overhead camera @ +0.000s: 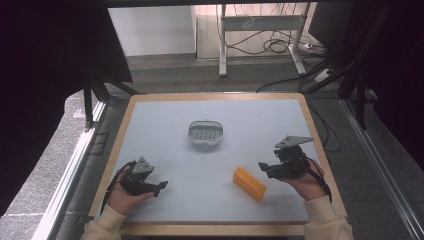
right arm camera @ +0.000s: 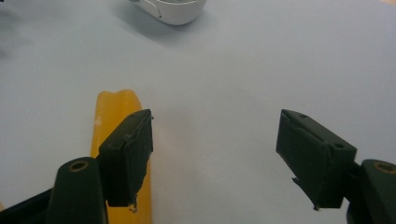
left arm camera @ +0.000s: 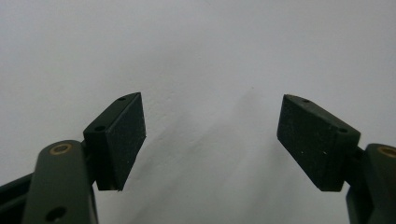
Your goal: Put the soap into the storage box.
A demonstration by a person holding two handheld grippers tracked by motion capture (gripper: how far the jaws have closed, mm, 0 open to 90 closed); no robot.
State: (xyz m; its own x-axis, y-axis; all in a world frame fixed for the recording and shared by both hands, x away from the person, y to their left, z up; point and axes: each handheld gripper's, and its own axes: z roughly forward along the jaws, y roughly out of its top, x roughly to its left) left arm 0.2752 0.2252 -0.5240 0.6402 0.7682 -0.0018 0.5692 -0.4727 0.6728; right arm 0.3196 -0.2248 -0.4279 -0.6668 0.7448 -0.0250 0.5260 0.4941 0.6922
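On my table [overhead camera: 150, 210] I count one orange bar [overhead camera: 249, 183] and one white slotted dish [overhead camera: 205, 133]. I hold two grippers, one per hand: the left gripper [overhead camera: 159, 187] and the right gripper [overhead camera: 264, 167], each with two black jaws spread wide. My two hands and two cream sleeves complete the tally.

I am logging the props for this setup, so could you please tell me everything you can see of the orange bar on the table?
The orange bar is a long, block-shaped piece with rounded edges, yellow-orange and slightly glossy, perhaps soap. It lies flat on the pale table top, running diagonally, near the front edge and right of centre. In the right gripper view it passes behind one jaw of the open right gripper, outside the gap. Nothing grips it; whether that jaw touches it cannot be told.
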